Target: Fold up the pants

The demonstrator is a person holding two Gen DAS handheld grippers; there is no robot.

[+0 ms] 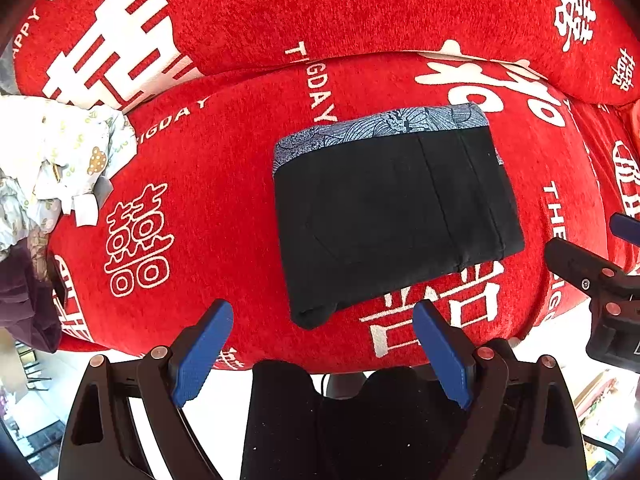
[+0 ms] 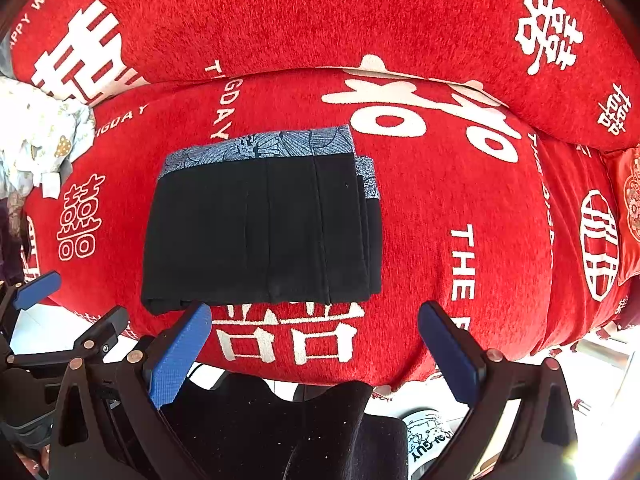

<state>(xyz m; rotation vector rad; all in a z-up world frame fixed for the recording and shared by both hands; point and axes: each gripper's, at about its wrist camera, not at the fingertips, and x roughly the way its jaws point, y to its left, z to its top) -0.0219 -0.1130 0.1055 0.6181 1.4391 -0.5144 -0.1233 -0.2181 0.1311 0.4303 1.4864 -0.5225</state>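
Note:
The black pants (image 1: pixel 396 216) lie folded into a compact rectangle on the red sofa seat (image 1: pixel 208 184), with a blue patterned band along the far edge. They also show in the right wrist view (image 2: pixel 260 232). My left gripper (image 1: pixel 324 320) is open and empty, held just short of the pants' near edge. My right gripper (image 2: pixel 316 320) is open and empty, near the pants' near right corner. The right gripper also shows at the right edge of the left wrist view (image 1: pixel 592 256), and the left gripper at the left edge of the right wrist view (image 2: pixel 76 304).
A pile of white printed clothes (image 1: pixel 60 160) lies at the left end of the seat, with dark purple fabric (image 1: pixel 24 300) below it. The red backrest cushion (image 1: pixel 320 8) runs behind. A red embroidered cushion (image 2: pixel 630 208) sits at far right. The seat's front edge is close to both grippers.

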